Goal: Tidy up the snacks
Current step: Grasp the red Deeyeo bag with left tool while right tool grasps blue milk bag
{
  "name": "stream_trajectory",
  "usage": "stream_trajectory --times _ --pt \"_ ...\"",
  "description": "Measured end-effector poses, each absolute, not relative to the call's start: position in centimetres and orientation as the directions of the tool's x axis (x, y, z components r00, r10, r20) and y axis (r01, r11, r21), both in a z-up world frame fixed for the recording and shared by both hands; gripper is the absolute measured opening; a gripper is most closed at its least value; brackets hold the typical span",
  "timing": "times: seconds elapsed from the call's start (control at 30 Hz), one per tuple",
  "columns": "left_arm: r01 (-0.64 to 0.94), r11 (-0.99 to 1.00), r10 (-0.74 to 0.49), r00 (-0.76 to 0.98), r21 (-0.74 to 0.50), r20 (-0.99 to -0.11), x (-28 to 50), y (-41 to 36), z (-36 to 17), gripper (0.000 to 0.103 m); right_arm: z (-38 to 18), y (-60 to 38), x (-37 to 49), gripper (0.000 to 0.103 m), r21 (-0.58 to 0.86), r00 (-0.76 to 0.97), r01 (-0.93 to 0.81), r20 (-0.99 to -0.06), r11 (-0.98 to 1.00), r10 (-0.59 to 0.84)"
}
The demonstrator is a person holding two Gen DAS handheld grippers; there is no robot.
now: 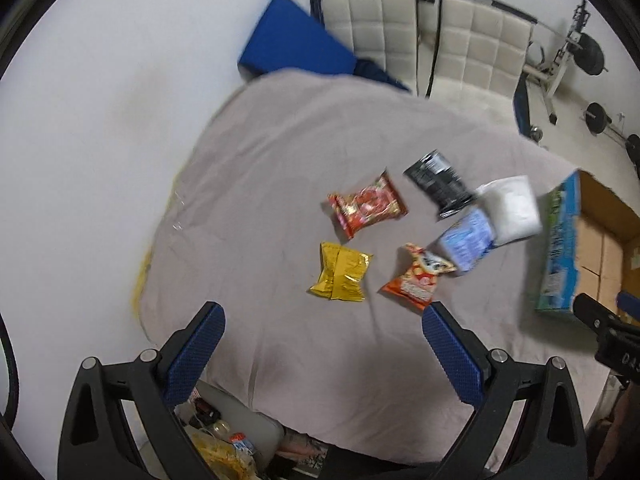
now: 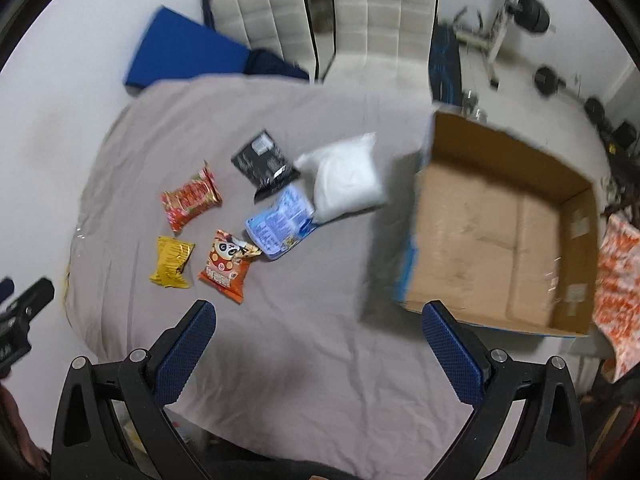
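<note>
Several snack packs lie on a grey cloth-covered table (image 1: 280, 184): a red pack (image 1: 366, 205), a yellow pack (image 1: 341, 272), an orange panda pack (image 1: 418, 277), a black pack (image 1: 438, 183), a light blue pack (image 1: 466, 240) and a white bag (image 1: 512, 208). An open cardboard box (image 2: 496, 228) stands on the table's right side and looks empty. My left gripper (image 1: 322, 316) is open above the near table edge, short of the yellow pack. My right gripper (image 2: 316, 314) is open too, between the orange panda pack (image 2: 228, 260) and the box. Neither holds anything.
Two cream padded chairs (image 2: 360, 28) and a blue mat (image 2: 188, 52) stand behind the table. Weight equipment (image 1: 576, 56) sits at the back right. An orange-and-white patterned cloth (image 2: 616, 292) hangs right of the box. A tray of oddments (image 1: 224, 436) shows below the table's near edge.
</note>
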State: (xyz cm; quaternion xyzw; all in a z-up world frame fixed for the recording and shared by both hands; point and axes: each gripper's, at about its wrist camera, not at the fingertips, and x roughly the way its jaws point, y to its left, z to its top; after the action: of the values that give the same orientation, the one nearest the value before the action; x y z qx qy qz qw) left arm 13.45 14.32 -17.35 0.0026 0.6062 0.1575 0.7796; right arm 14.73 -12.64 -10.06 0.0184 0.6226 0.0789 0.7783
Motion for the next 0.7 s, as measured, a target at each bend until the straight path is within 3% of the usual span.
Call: stream_trajectory --times 0.2,0.53,0.6,0.7 --pt "-0.187 0.969 0.191 0.151 0.162 -0.97 18.4 18.2 -23.4 0.101 -19.7 -9.3 20.3 0.103 0.196 0.05 0.087 -0.98 0.977 0.192" --pt "0.206 0.949 0.224 0.087 0.238 -0.971 28.3 17.7 -34.7 0.101 -33.1 -5.7 27.7 0.103 0.179 -0.07 0.403 -0.972 0.897 0.225" --pt "0.298 0.922 0.238 0.071 0.248 -0.969 29.2 16.5 -36.9 0.101 -34.6 -5.2 28.1 0.101 0.168 -0.083 0.432 -0.971 0.886 0.225" --pt "0.387 0.896 0.221 0.033 0.216 -0.975 30.3 15.0 -39.7 0.101 -36.7 -4.3 28.5 0.091 0.161 -0.106 0.461 -0.966 0.873 0.234"
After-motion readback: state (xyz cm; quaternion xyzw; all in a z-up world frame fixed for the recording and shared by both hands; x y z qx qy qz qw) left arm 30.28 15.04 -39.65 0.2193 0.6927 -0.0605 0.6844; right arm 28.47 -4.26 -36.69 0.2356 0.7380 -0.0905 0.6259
